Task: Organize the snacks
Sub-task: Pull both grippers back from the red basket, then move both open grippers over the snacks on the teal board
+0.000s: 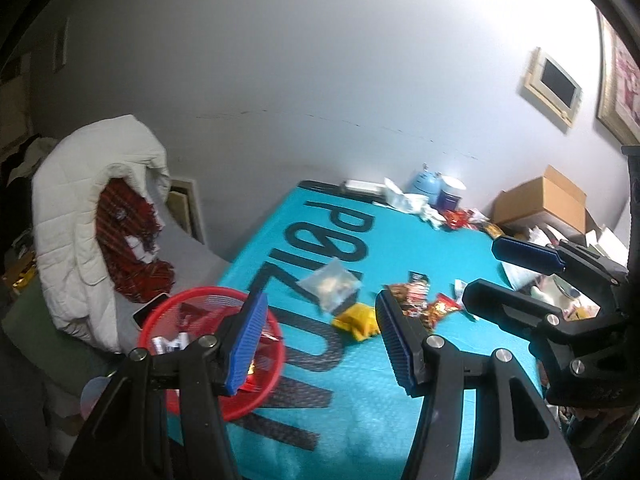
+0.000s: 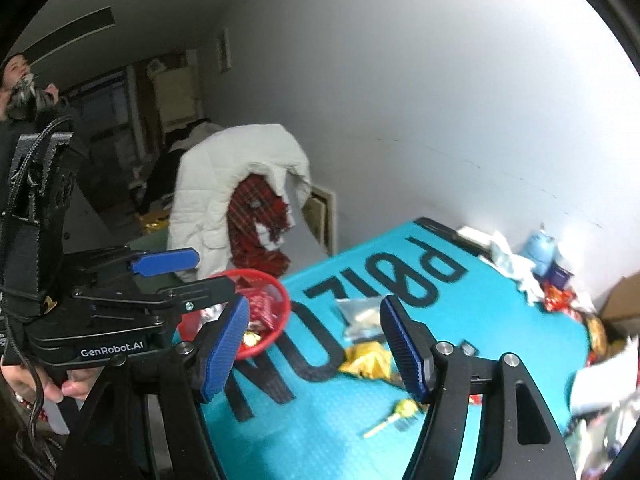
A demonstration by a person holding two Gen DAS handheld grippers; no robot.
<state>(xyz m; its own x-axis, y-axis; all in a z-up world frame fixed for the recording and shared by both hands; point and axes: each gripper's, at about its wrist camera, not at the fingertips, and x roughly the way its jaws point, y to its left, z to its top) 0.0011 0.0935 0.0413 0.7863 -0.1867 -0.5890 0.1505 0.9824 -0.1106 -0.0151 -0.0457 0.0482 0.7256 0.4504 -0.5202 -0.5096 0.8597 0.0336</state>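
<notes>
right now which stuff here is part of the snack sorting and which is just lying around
Part of the job:
- red basket, wrappers already in it
- yellow packet
- clear bag
- red wrapped snacks
- lollipop

Just lying about:
- white jacket
- cardboard box
- blue canister
- framed picture

Both wrist cams look across the teal mat (image 1: 420, 264) toward the white wall, from above its near edge; right cam sits further right. Shared: mat, red basket (image 1: 208, 344) at mat's left edge, white coat (image 2: 224, 184) beyond.
</notes>
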